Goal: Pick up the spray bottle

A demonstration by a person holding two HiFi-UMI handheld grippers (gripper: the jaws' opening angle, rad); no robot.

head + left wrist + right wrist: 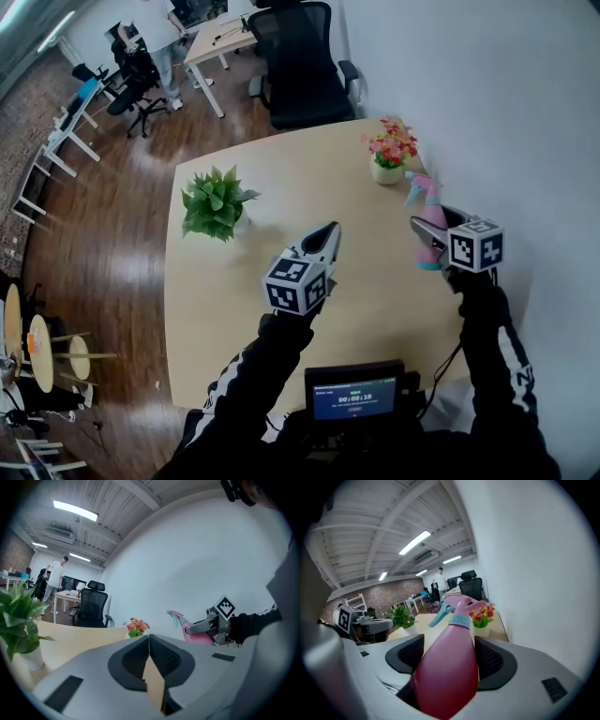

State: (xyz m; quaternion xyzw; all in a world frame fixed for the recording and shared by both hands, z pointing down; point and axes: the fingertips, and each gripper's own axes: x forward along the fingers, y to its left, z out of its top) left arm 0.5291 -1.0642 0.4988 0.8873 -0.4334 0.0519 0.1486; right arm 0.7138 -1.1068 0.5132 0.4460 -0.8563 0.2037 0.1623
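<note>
The pink spray bottle [429,217] with a teal trigger and nozzle is up off the wooden table [281,178], near the white wall. My right gripper [435,228] is shut on its body. In the right gripper view the bottle [449,667] fills the gap between both dark pads [494,660], its head pointing away. My left gripper [330,231] hovers above the table's middle, jaws shut with nothing in them; its tips [149,637] meet. From the left gripper view the bottle [180,620] and the right gripper [191,629] show at the right.
A green potted plant [216,202] stands at the table's left. A white pot of red flowers [389,155] sits at the far right, just beyond the bottle. A black office chair [300,66] is behind the table. A small screen [354,394] is at the near edge.
</note>
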